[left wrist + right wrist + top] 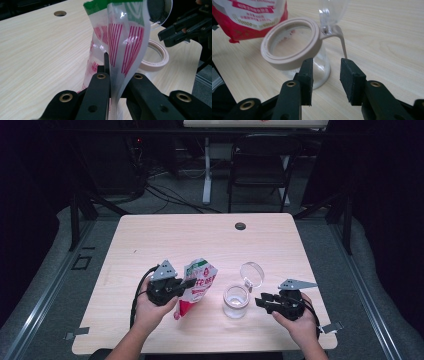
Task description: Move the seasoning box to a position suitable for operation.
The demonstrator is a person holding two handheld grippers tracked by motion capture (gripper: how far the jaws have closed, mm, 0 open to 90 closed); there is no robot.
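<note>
The pouch [198, 284], a soft packet printed in white, red and green, stands tilted on the table [165, 235] left of centre, its red bottom edge resting on the wood and its green-banded top leaning away from the person. The left claw [186, 283] is clamped on the pouch: in the left gripper view the film [125, 50] runs down between the two black jaws, which are drawn together on it. The grip sits on one side edge, which judging by the layout keeps the mouth free to be tipped toward the jar.

The jar [236, 300], clear glass with a beige collar, stands upright just right of the pouch and apart from it. Its round transparent lid [252, 273] is swung back on a hinge and stands open behind the mouth, so the opening faces up. In the right gripper view the collar [292, 47] frames an interior that looks empty; nothing can be made out at the bottom. What the pouch holds cannot be told.

The right claw [260, 300] waits beside the jar on its right, jaws apart with nothing between them, the pads [308, 75] close to the glass but not touching. Its position suggests it is placed to steady the jar during pouring.
</note>
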